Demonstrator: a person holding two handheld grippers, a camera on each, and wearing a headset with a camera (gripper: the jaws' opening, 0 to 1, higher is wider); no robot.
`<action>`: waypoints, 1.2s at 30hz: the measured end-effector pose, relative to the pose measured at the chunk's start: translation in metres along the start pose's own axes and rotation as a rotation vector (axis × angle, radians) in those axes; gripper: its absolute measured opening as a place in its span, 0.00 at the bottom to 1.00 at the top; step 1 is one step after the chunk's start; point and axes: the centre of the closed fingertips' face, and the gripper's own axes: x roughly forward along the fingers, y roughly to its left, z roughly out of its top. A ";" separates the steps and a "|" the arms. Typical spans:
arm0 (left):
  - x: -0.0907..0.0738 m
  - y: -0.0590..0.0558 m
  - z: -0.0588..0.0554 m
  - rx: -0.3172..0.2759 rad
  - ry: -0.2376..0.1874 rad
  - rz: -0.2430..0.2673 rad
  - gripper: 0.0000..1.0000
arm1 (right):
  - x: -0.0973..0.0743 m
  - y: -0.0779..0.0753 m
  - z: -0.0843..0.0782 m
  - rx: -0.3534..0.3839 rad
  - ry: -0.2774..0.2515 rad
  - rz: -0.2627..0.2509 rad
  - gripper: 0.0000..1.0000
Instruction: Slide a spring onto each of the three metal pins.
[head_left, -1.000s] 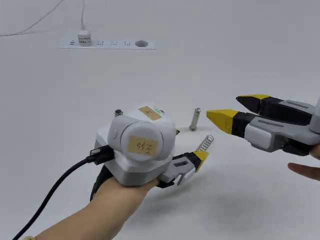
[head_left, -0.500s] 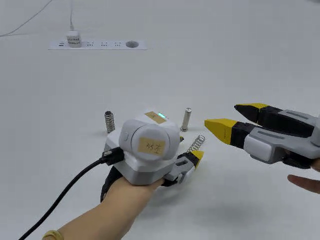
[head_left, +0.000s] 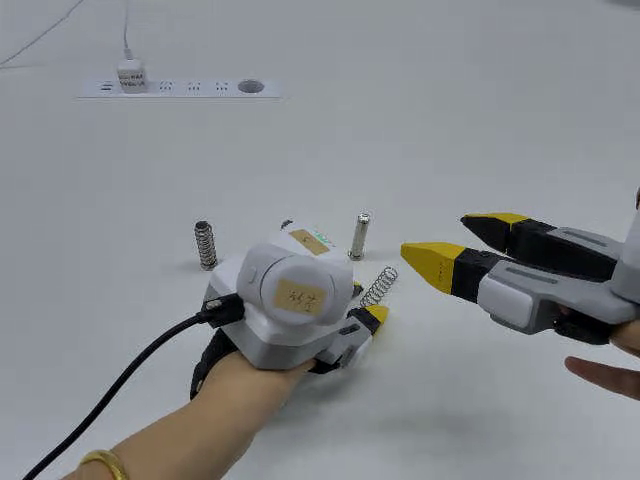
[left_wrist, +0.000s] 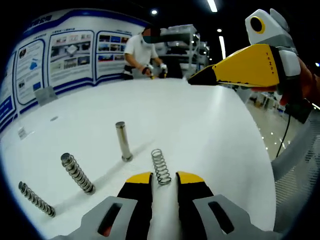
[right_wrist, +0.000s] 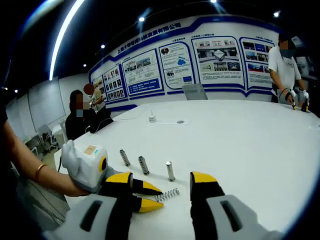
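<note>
While your left gripper (left_wrist: 163, 178) pinches the loose spring (left_wrist: 160, 165) by its lower coils, jaws pressed onto it, the free end leans toward the bare pin (left_wrist: 122, 141) at 11 o'clock, likely lined up for threading.
Right gripper (head_left: 434, 236): jaws spread, holding nothing, at 3 o'clock of the spring; probably standing by to steady it.
Left gripper view: all three pins in a row, the near sprung pin (left_wrist: 77, 173) and far sprung pin (left_wrist: 36, 199) at 8 o'clock of the bare one.
Head view: your left gripper's body covers most of the middle pin
</note>
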 end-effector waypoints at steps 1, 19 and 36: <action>0.000 0.001 0.000 0.006 0.001 0.003 0.17 | 0.000 0.000 -0.001 0.001 0.003 -0.003 0.47; -0.004 0.000 -0.002 -0.029 0.059 -0.029 0.10 | 0.003 0.002 0.000 0.011 0.012 -0.004 0.47; -0.058 0.004 0.034 -0.054 -0.096 -0.053 0.10 | 0.006 0.014 0.006 0.078 0.000 0.050 0.49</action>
